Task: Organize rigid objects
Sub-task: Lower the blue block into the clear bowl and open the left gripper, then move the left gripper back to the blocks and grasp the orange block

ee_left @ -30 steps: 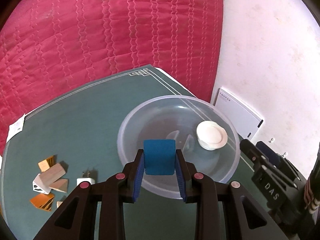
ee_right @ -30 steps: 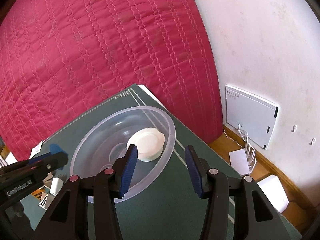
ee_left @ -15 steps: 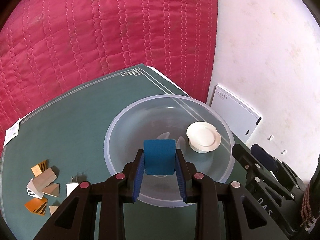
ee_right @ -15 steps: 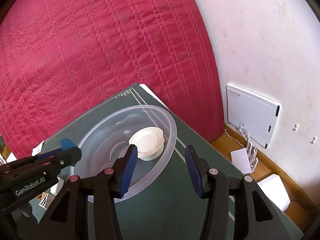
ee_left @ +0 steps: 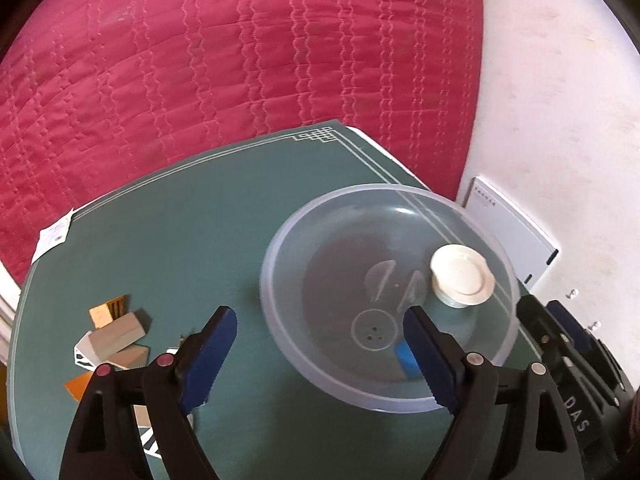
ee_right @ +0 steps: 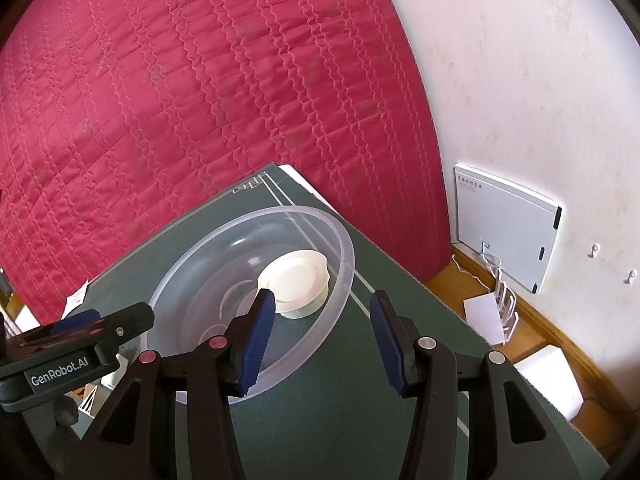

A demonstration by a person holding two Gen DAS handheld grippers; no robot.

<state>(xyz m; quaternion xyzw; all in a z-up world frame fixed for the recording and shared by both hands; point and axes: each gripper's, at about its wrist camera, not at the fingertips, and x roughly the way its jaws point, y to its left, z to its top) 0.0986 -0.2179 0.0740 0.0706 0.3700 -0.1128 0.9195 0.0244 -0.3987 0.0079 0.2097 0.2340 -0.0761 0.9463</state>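
A clear plastic bowl (ee_left: pixel 276 248) stands on the green mat (ee_left: pixel 180 220); it also shows in the right wrist view (ee_right: pixel 344 264). Inside lie a white round lid (ee_left: pixel 462 276) and a blue block (ee_left: pixel 406 356), partly hidden by my left finger. My left gripper (ee_left: pixel 320 344) is open wide and empty above the bowl's near rim. My right gripper (ee_right: pixel 320 332) is open and empty, just right of the bowl. The white lid also shows in the right wrist view (ee_right: pixel 294 276).
Several small wooden and orange blocks (ee_left: pixel 116 332) lie at the mat's left. A red quilted cloth (ee_left: pixel 240 60) hangs behind the table. A white box (ee_right: pixel 508 228) is on the wall at right, with white boxes (ee_right: pixel 548 380) on the floor below.
My left gripper opened and let go of the blue block, which now lies in the bowl. The left gripper also shifted left. The right gripper has barely moved.
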